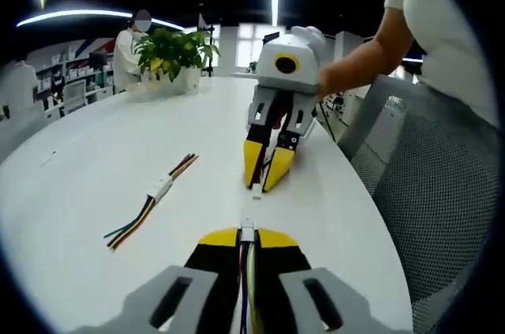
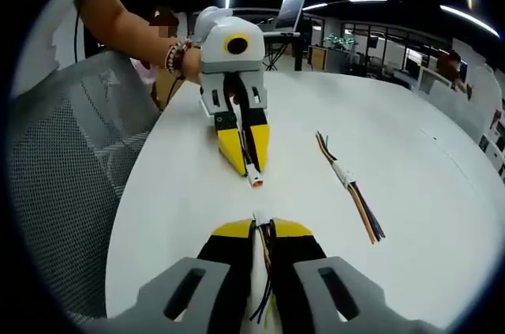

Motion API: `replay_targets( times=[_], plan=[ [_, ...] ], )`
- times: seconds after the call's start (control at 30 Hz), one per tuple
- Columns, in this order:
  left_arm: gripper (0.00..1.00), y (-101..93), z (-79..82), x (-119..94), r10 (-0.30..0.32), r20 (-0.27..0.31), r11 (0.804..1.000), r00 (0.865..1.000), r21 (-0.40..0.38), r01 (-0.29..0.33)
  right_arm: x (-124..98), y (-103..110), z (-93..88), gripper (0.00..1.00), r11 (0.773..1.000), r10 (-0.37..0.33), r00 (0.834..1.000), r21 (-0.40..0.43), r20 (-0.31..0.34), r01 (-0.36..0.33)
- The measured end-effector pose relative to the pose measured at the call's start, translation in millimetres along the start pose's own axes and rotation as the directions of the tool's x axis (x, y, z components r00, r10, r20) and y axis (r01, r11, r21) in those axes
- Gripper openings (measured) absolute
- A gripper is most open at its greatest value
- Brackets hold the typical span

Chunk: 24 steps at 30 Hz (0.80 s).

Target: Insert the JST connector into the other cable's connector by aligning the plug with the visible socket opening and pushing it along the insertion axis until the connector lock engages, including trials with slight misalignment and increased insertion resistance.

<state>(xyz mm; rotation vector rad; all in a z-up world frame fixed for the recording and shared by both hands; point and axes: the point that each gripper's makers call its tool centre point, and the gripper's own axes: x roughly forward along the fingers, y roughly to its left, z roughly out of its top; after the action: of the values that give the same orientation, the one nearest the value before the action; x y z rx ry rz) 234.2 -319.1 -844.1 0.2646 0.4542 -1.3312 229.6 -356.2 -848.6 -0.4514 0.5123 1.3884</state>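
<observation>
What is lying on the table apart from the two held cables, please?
On the white table, a spare joined cable lies loose, and a potted plant stands at the far end. The table beneath them is hidden.

Left gripper (image 1: 248, 233): jaws closed together, pinching a cable at the tips, pointed across the tabletop toward the opposing gripper. Right gripper (image 2: 259, 223): jaws likewise closed on a cable, aimed back at the left. Both are tilted down over the tabletop's near edge, tips close but apart. A bare forearm (image 1: 359, 58) extends behind the right gripper.

White table (image 1: 95, 152), joined cable (image 1: 154, 198), plant pot (image 1: 188, 79)
</observation>
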Motion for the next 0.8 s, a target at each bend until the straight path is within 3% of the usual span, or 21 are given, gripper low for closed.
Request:
replay_targets(
  times=[0.8],
  plan=[
    [0.00, -3.5, 9.9, 2, -0.004, 0.016, 1.000, 1.000, 0.023, 0.004, 4, 1, 14.9, 0.04, 0.999, -0.001, 0.999, -0.033, 0.033, 0.002]
  ],
)
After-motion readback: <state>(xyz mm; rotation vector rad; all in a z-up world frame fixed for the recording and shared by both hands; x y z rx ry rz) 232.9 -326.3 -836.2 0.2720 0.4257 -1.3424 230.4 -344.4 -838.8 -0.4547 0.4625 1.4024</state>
